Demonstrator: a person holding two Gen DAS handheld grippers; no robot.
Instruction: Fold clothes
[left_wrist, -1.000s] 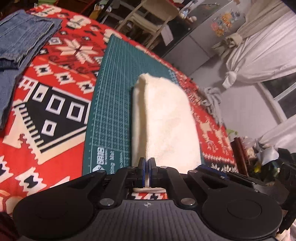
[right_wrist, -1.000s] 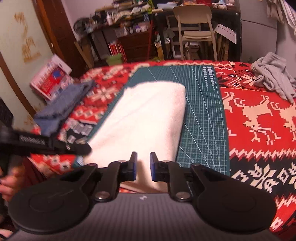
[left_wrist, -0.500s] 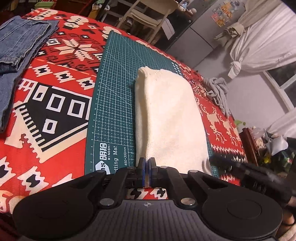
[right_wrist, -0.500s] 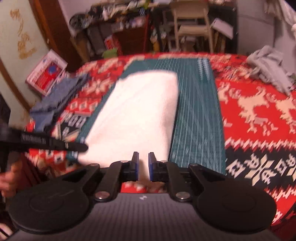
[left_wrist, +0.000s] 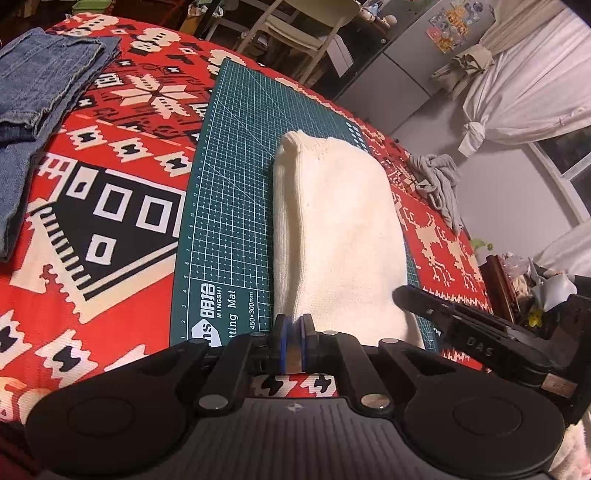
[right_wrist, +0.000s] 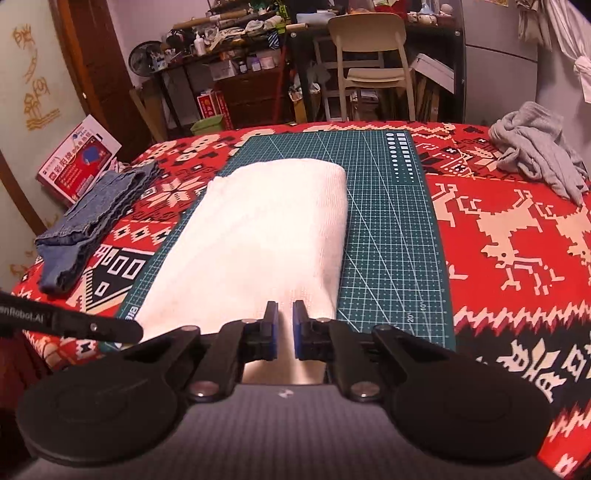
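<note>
Where the tabletop (right_wrist: 517, 258) is covered by a red patterned cloth, folded blue jeans (right_wrist: 88, 218) lie at the far left, near the edge. To their right a green cutting mat (right_wrist: 388, 229) sits in the middle of the cloth, its long side running away from the cameras. On the mat's left half lies a cream folded garment (right_wrist: 266, 236), a long narrow bundle. Its long axis follows the mat's long side, with one short end at the near edge and the rounded far end pointing towards a pale chair (right_wrist: 369, 55) beyond the tabletop.

The left hand-held gripper (left_wrist: 293, 332) is at the garment's near left corner; its jaws are parting, and a thin edge of cloth seems to sit between the blue pads, though the view there is too tight to be sure. The right hand-held gripper (right_wrist: 284, 325) is at the near right corner; its jaws are closing, with the garment's near edge in the narrow gap between them.

Far right, a crumpled grey garment (right_wrist: 535, 147) lies on the cloth, well apart from the mat.
</note>
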